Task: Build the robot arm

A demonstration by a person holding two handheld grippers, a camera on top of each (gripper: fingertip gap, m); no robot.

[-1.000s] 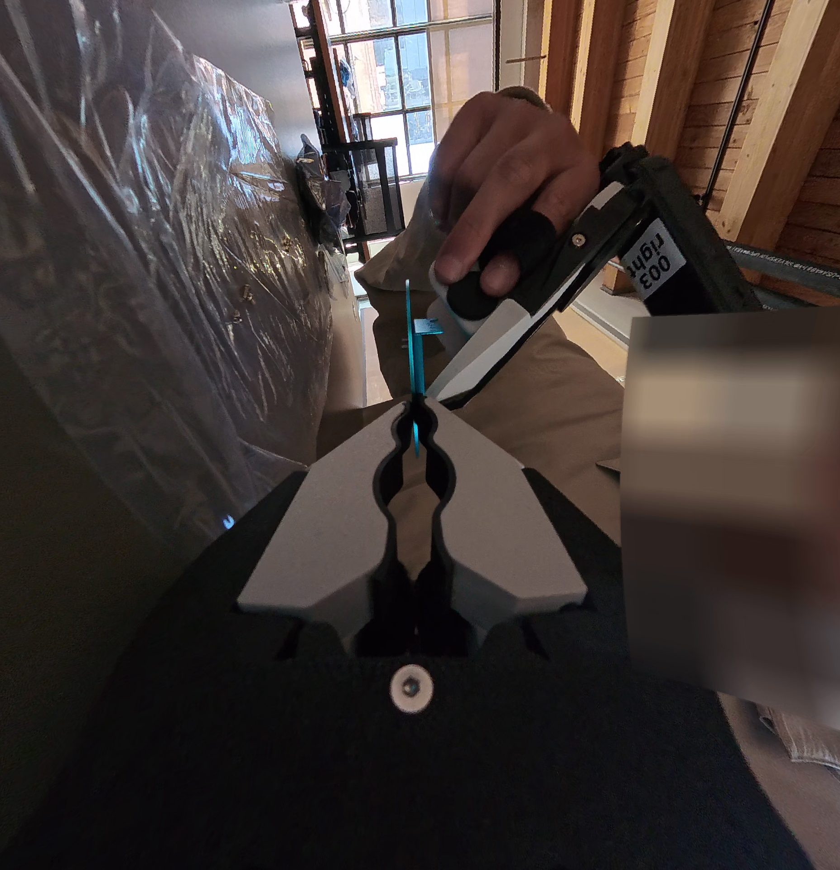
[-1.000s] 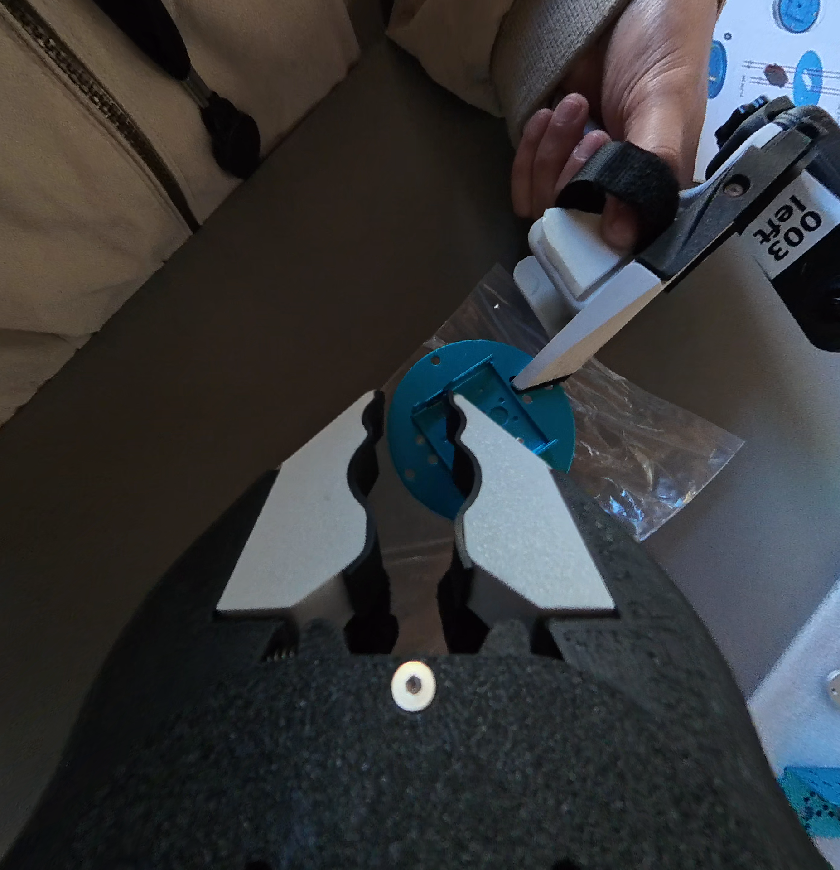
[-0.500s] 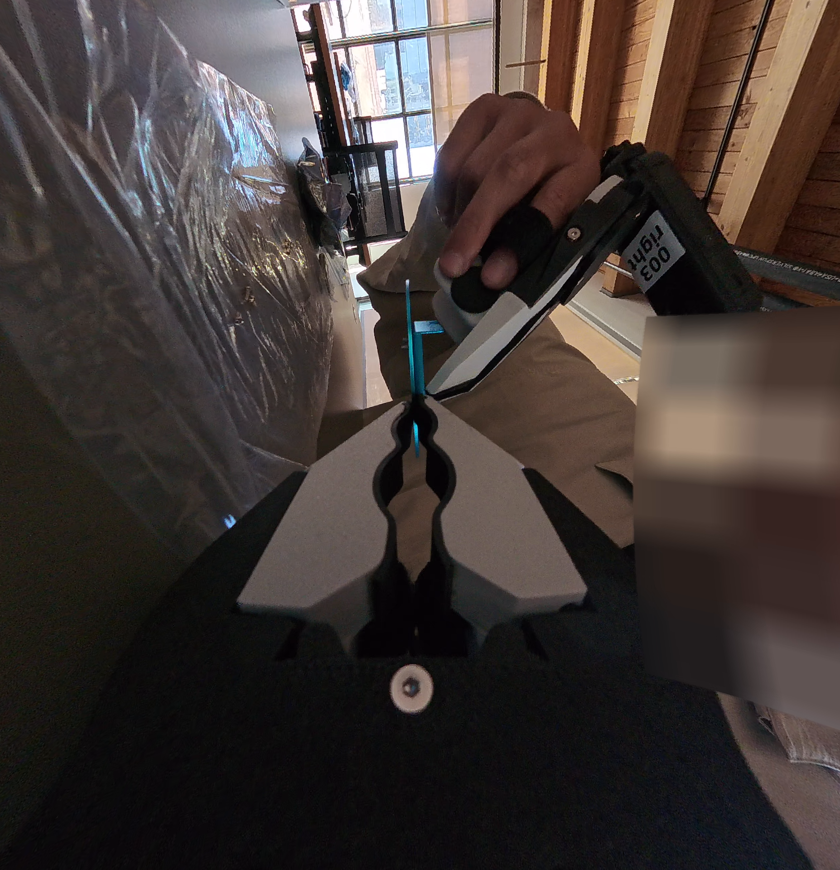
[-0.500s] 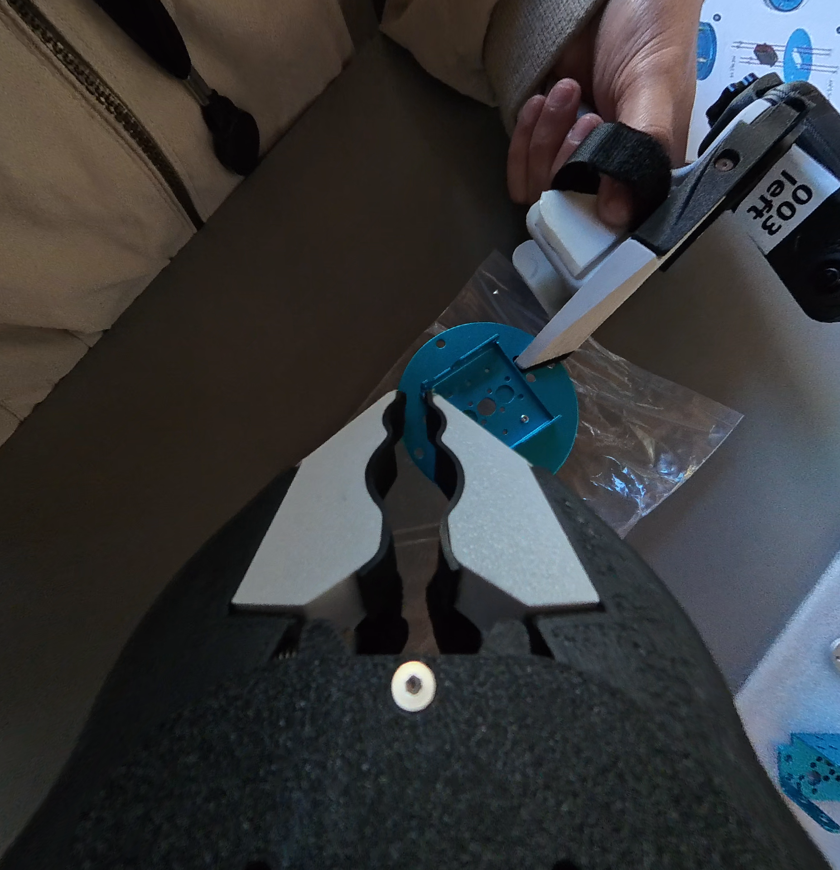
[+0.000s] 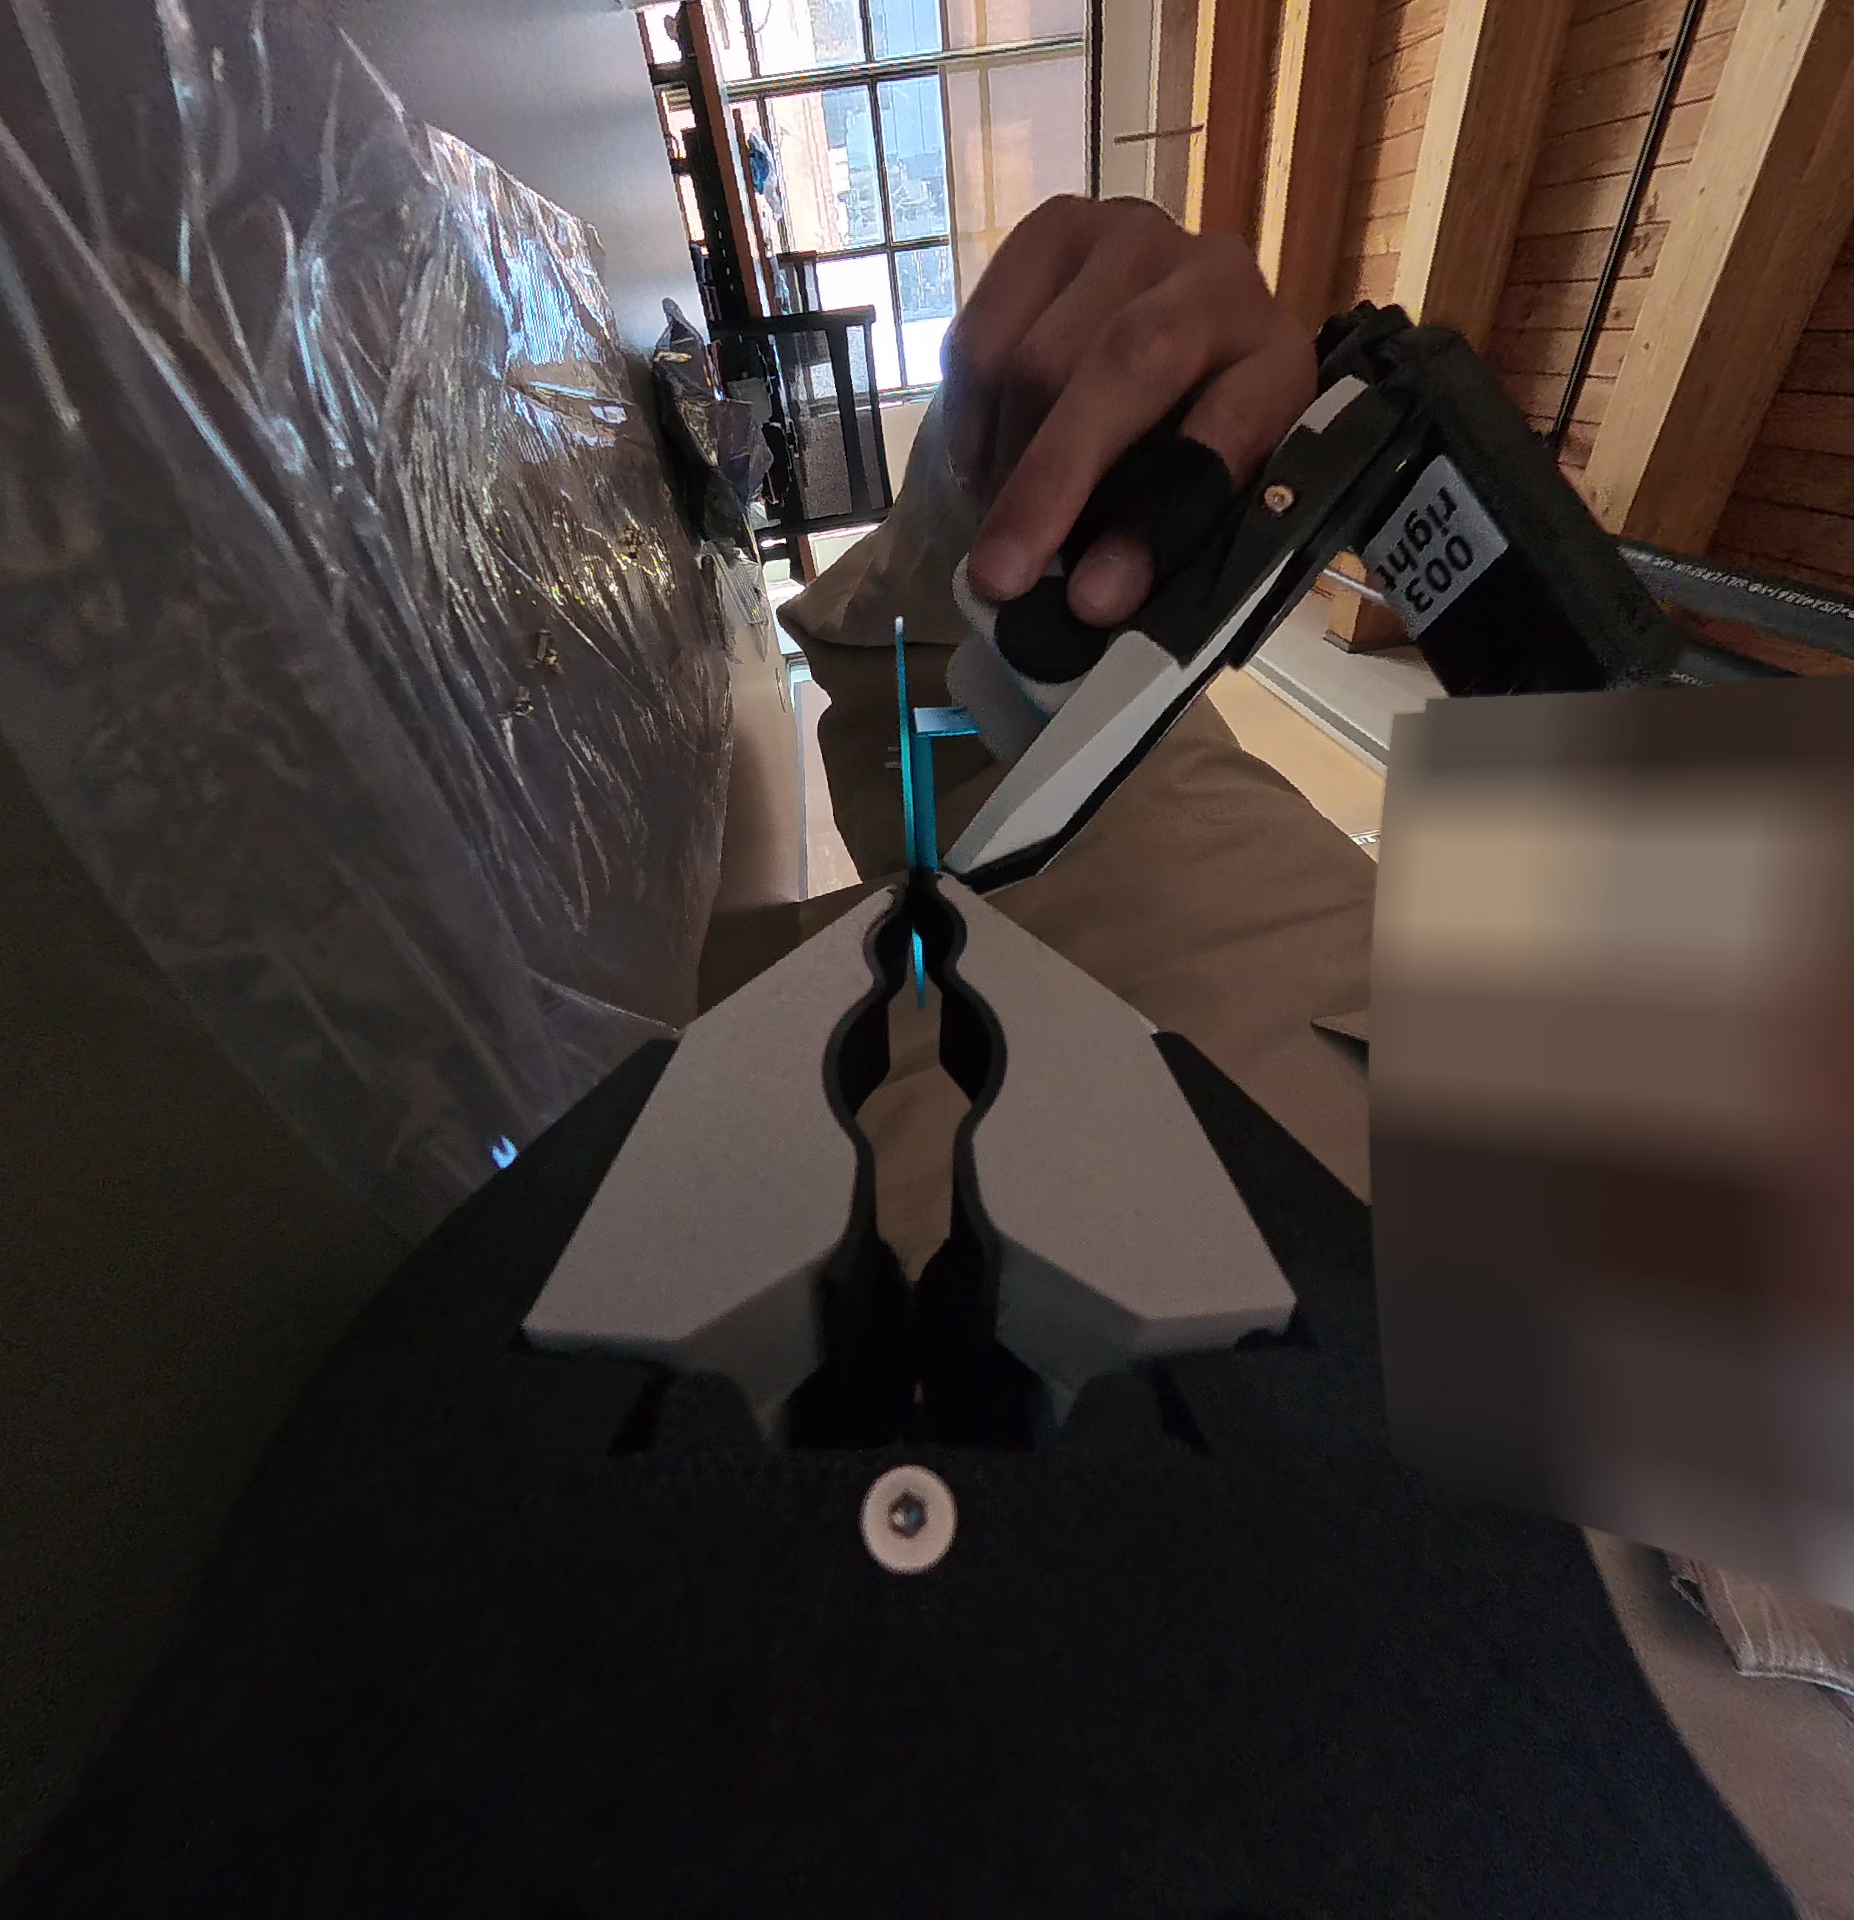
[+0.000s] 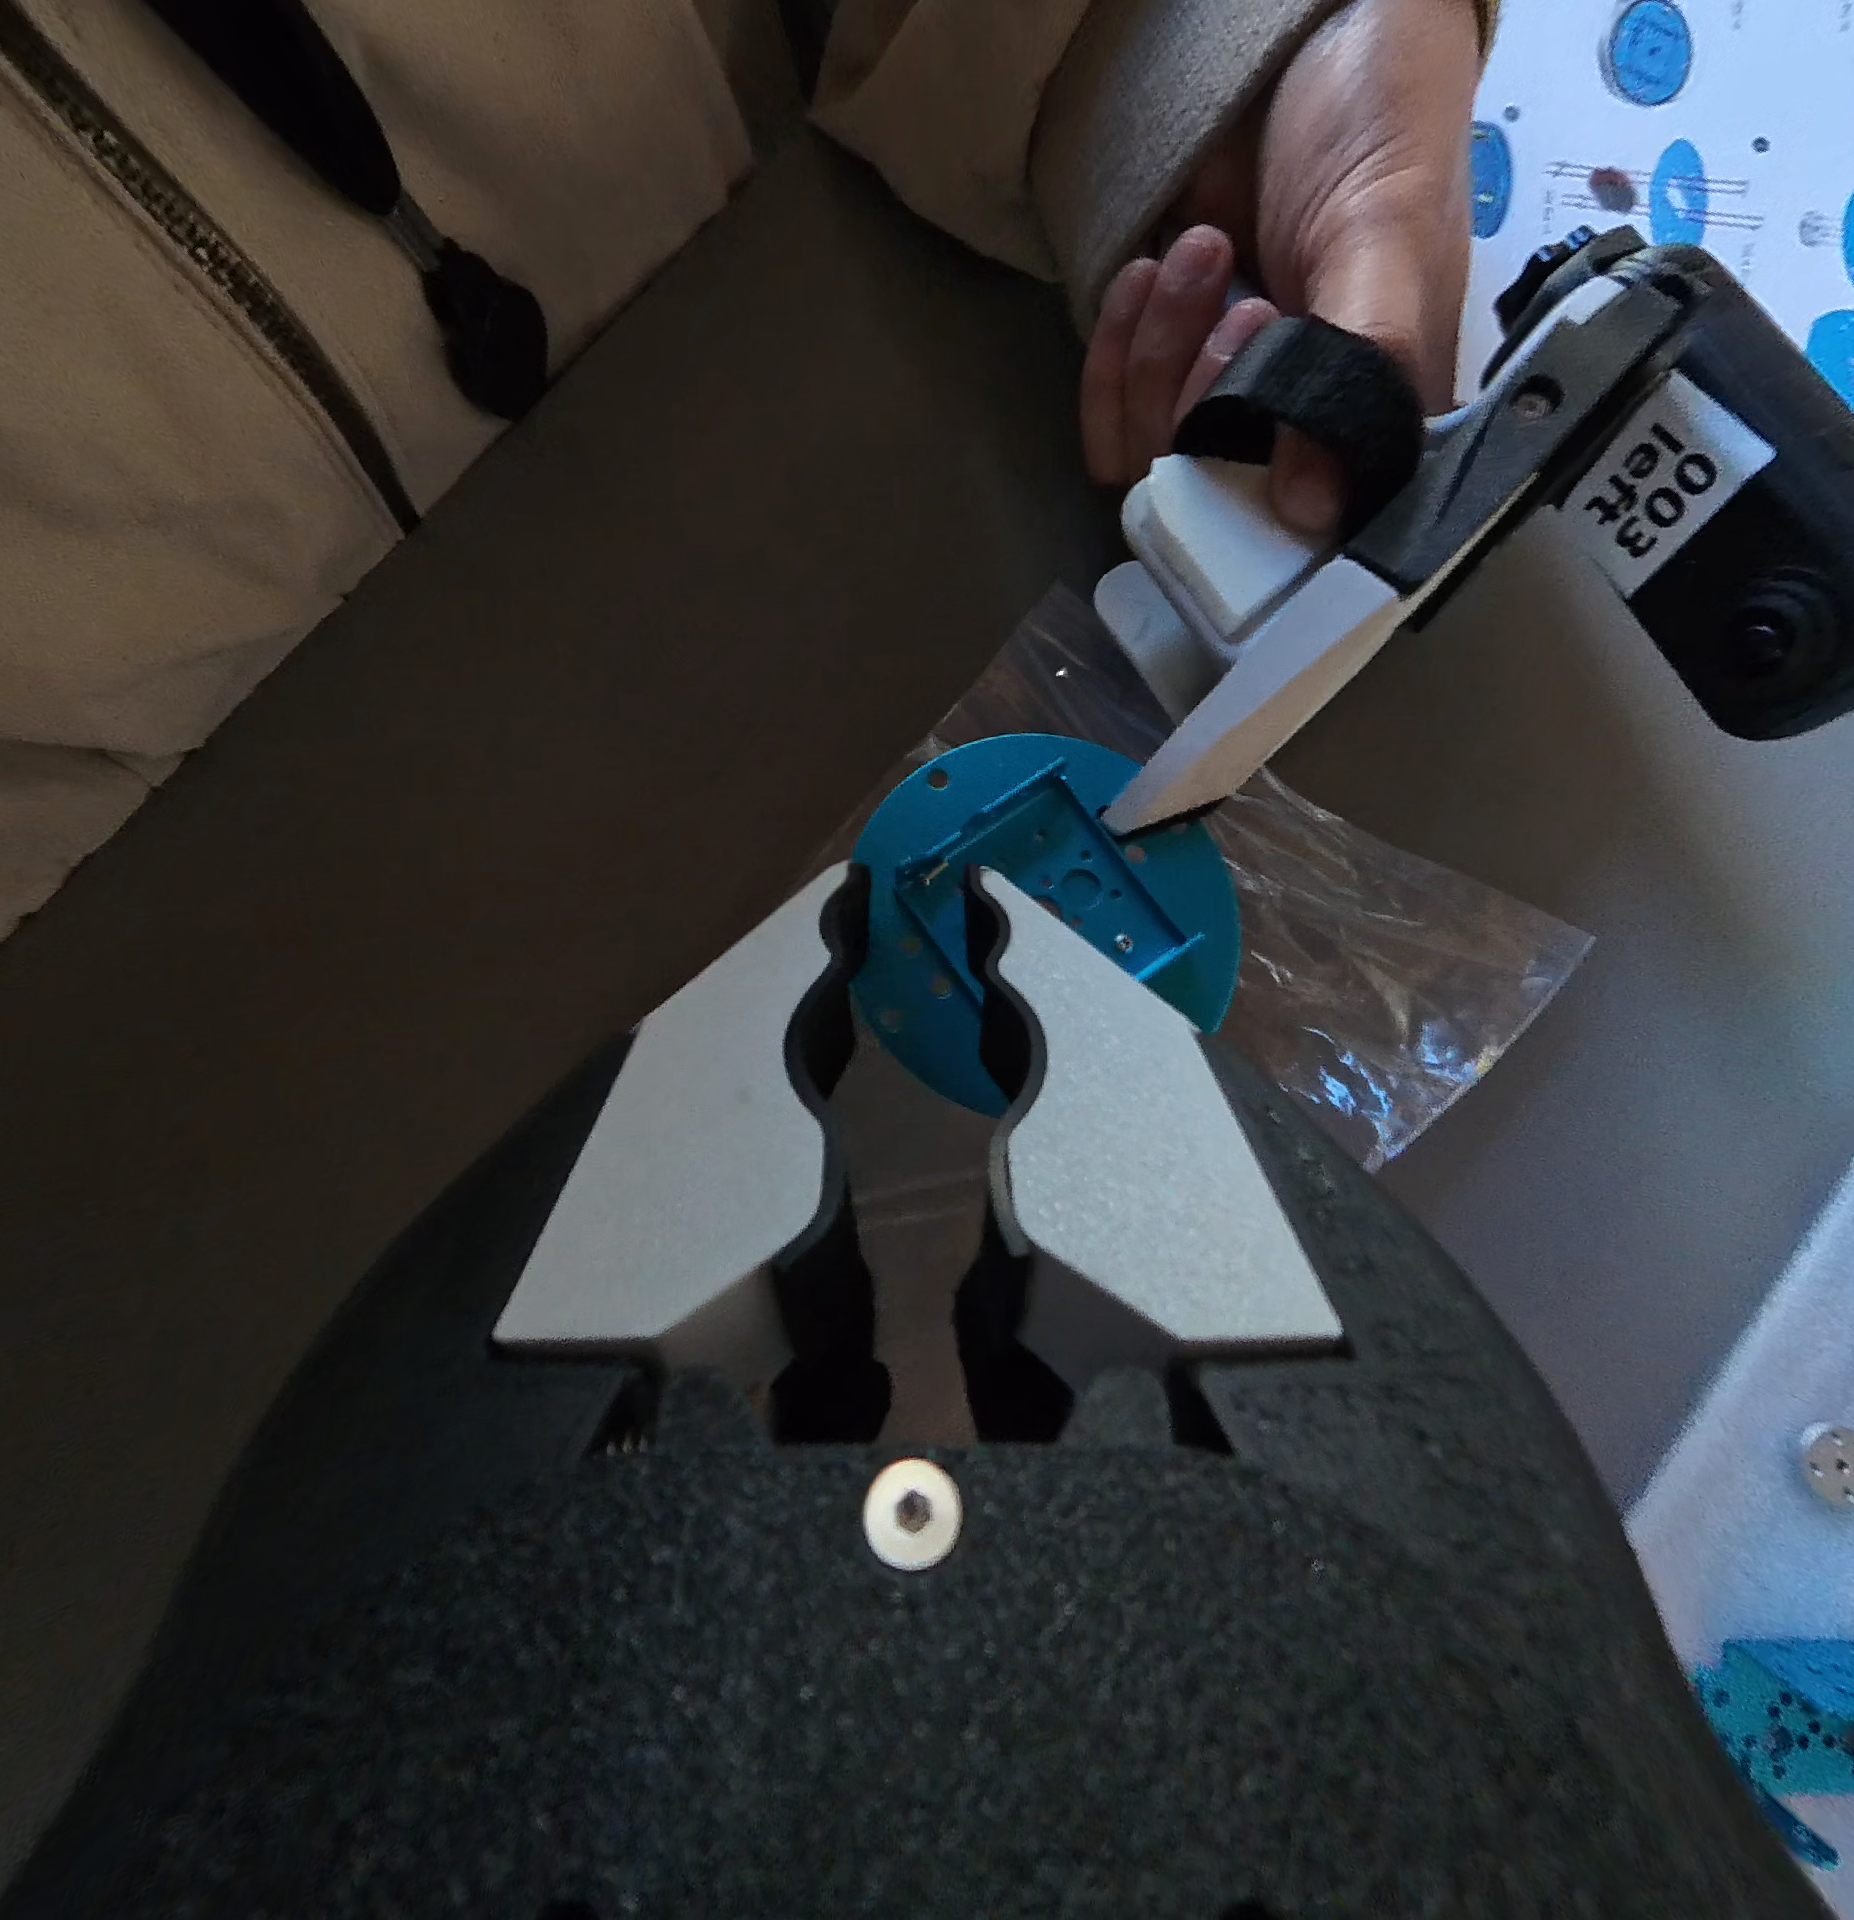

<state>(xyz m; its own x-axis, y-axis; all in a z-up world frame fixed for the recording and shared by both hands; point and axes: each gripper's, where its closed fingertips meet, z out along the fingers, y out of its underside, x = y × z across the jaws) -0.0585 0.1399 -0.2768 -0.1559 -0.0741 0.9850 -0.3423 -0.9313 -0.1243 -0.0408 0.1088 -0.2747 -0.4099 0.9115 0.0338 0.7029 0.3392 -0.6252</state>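
A round blue metal disc (image 6: 902, 997) with a blue U-shaped bracket (image 6: 1094, 894) on its face is held in the air. My left gripper (image 5: 915, 885) is shut on the disc's rim. The disc shows edge-on in the left wrist view (image 5: 907, 748). In the right wrist view the left gripper (image 6: 1151, 816) pinches the disc's far rim. My right gripper (image 6: 918, 883) has its jaws partly open on either side of the bracket's near wall. A gap shows at its left finger. It also shows in the left wrist view (image 5: 970, 862), with its tip at the disc.
A clear plastic bag (image 6: 1370, 987) lies on the grey table (image 6: 590, 727) under the disc. A printed sheet (image 6: 1681, 104) lies far right. A white tray (image 6: 1733, 1455) holds a silver hub (image 6: 1848, 1465) and a blue perforated part (image 6: 1796, 1714). A person's beige jacket (image 6: 175, 416) is close. The grippers' ends are close to 4 cm from one another.
The right gripper's jaws narrowed around the bracket wall, then widened a little. The disc and the left gripper shifted slightly up in the right wrist view. The left grip is unchanged.
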